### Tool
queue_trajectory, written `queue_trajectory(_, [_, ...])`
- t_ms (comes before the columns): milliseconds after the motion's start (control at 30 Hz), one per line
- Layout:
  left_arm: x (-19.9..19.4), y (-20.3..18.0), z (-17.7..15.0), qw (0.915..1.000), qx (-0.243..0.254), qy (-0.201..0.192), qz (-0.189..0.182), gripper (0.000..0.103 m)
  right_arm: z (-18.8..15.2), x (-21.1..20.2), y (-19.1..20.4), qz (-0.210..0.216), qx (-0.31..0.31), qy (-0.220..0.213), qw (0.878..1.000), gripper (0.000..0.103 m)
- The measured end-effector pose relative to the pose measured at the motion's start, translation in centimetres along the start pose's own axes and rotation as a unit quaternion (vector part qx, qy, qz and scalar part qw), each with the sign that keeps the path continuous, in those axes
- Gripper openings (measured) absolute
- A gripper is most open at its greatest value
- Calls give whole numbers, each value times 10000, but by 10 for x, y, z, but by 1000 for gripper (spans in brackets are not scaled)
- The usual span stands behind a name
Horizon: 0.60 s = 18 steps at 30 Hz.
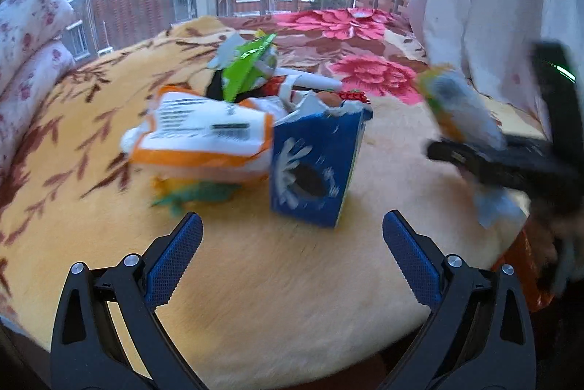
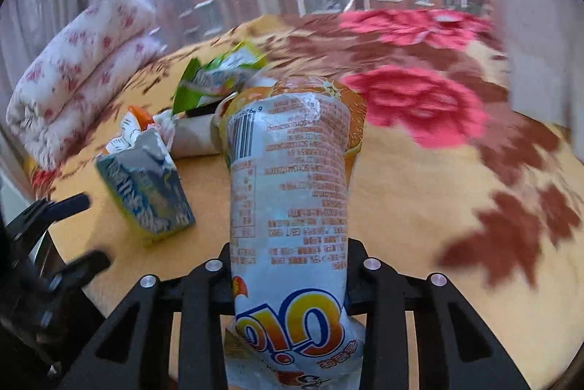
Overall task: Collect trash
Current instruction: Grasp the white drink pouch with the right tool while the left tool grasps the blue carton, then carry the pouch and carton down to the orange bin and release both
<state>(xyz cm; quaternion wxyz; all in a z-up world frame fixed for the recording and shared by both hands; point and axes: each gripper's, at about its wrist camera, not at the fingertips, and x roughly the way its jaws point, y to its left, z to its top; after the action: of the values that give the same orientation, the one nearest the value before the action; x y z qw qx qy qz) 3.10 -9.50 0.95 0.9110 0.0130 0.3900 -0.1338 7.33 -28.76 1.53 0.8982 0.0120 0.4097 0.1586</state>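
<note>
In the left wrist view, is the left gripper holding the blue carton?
No, the left gripper stands open with nothing between its blue pads, and the blue carton sits on the blanket beyond its fingertips.

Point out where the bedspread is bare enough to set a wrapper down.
Bare yellow bedspread lies between the left gripper and the blue carton, and right of the carton toward the right gripper. Behind the carton, the wrapper pile crowds it.

Bed (image 1: 255,280) covered by a yellow blanket with brown leaf and pink flower print.
A torn blue carton (image 1: 314,167), an orange-and-white wrapper (image 1: 204,134) and a green packet (image 1: 248,68) lie clustered at its centre; a folded floral quilt (image 1: 29,39) rests at the left edge.
</note>
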Motion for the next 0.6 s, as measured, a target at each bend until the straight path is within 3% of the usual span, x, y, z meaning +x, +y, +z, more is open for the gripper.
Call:
queue_trajectory(200, [30, -4, 13, 9990, -304, 203, -276, 97, -33, -35, -9, -120, 187, -192, 9996, 35])
queue_trajectory(433, [58, -11, 25, 9993, -305, 176, -106, 96, -50, -39, -16, -178, 357, -265, 9989, 36])
queue_trajectory(500, [60, -13, 26, 9996, -273, 48, 84, 87, -51, -37, -17, -191, 399, -279, 9986, 36])
queue_trajectory(533, [61, -15, 26, 9996, -252, 47, 95, 59, -52, -37, -17, -178, 420, -289, 9985, 36])
queue_trajectory(600, [64, -14, 25, 9995, -289, 104, 42, 60, -54, -36, -17, -144, 457, -290, 9984, 36])
